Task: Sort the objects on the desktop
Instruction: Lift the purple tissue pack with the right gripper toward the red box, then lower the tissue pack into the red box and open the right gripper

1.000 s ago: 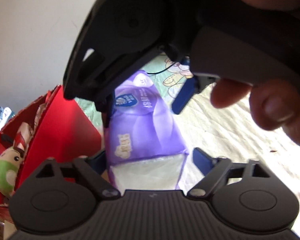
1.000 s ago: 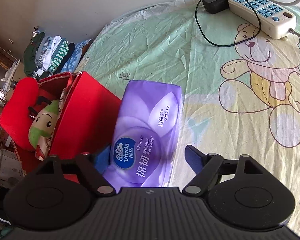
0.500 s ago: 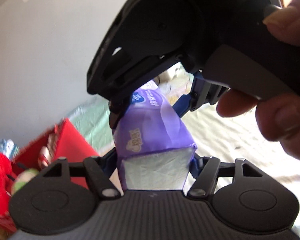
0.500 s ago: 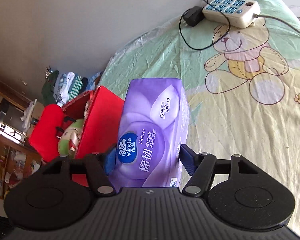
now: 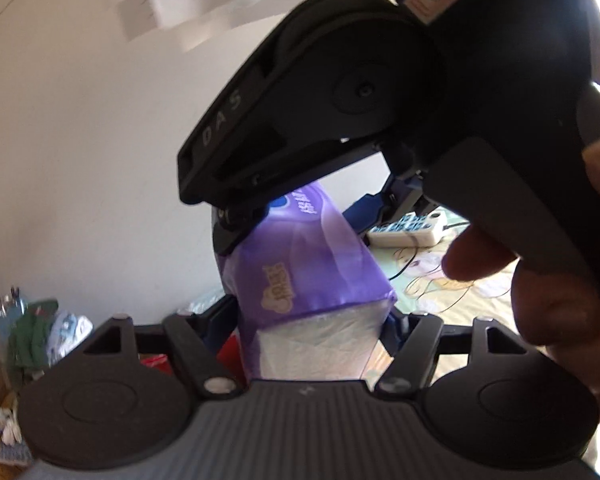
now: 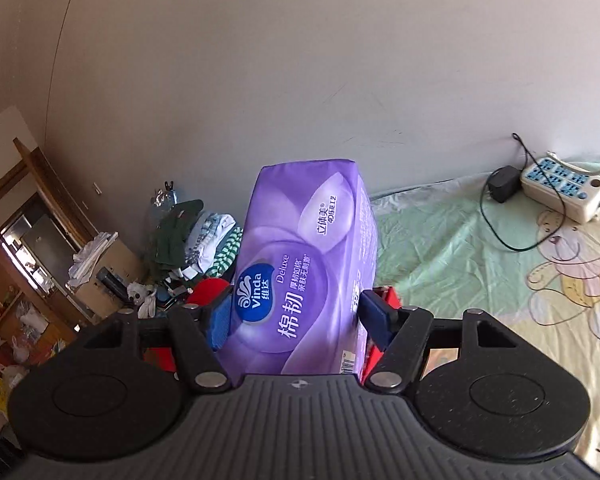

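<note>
While both tools clamp tissue pack | power strip behind

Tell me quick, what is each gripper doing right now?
Left gripper: closed on one end of the purple tissue pack.
Right gripper: closed on the other end of the same pack.

Plain grey-white wall filling upper field, faint scuffs showing. Pastel sheet with teddy-bear print covering flat surface at 3 to 4 o'clock, sunlight falling across it. Wooden shelving standing at 9 o'clock, clutter sitting on it. Pile of folded clothes lying against wall base, near centre.
</note>
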`<state>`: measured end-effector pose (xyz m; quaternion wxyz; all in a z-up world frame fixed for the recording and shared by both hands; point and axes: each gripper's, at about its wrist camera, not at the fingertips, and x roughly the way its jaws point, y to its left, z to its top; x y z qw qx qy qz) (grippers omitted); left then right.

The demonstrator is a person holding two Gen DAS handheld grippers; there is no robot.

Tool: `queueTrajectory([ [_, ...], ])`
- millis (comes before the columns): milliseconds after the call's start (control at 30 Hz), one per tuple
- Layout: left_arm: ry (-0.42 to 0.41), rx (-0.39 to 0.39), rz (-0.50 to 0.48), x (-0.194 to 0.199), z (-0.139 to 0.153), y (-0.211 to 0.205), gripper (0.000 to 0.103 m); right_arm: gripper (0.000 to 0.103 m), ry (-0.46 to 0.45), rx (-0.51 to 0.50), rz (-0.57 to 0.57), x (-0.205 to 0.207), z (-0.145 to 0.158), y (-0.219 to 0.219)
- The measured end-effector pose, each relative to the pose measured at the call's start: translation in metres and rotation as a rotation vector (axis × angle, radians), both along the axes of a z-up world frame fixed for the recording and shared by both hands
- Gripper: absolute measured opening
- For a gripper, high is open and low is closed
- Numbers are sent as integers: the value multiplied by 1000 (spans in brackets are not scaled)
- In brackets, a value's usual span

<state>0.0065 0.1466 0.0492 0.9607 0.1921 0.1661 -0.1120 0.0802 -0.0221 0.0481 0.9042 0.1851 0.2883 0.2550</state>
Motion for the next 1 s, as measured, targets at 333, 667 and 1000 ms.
queueTrajectory([
  [333,287,-140,-52,41,-39,92,71,68,225,-199,-25,45,-40,88],
  [667,391,-253,-99,54,-46,137,73,69,372,-293,-2,66,-56,118],
  [1000,410,-190,-87,63,-70,156,76,73,418,-200,-26,73,-86,124],
])
